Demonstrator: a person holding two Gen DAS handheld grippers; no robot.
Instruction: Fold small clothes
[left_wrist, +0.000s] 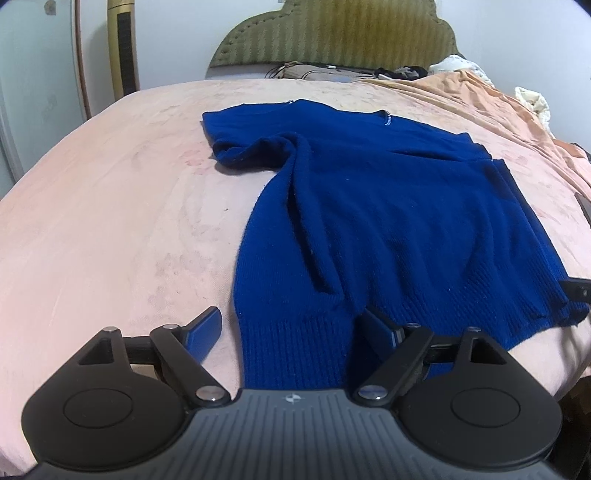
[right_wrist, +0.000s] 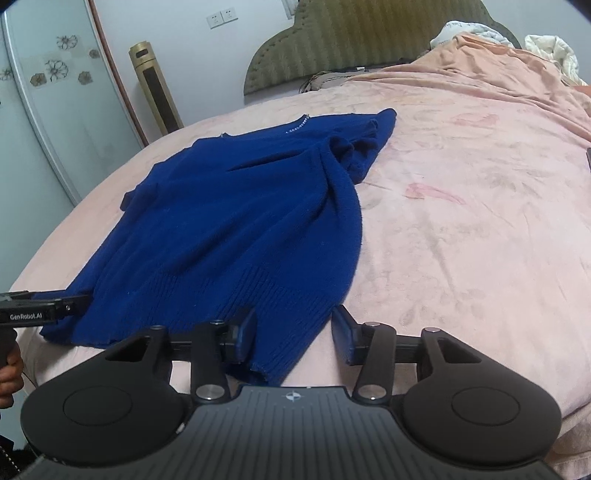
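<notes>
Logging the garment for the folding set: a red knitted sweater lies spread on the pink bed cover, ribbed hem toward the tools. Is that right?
Not quite: the colour is wrong. The knitted sweater is deep blue, not red, as both wrist views show. The rest holds: it lies spread on the pink bed cover, ribbed hem toward the tools.

Bare blanket flanks sweater; bedding behind.

Dim, soft light; fisheye-bent edges

Blue sweaters: one
Grippers: two, left gripper and right gripper
Tower fans: one, probably
</notes>
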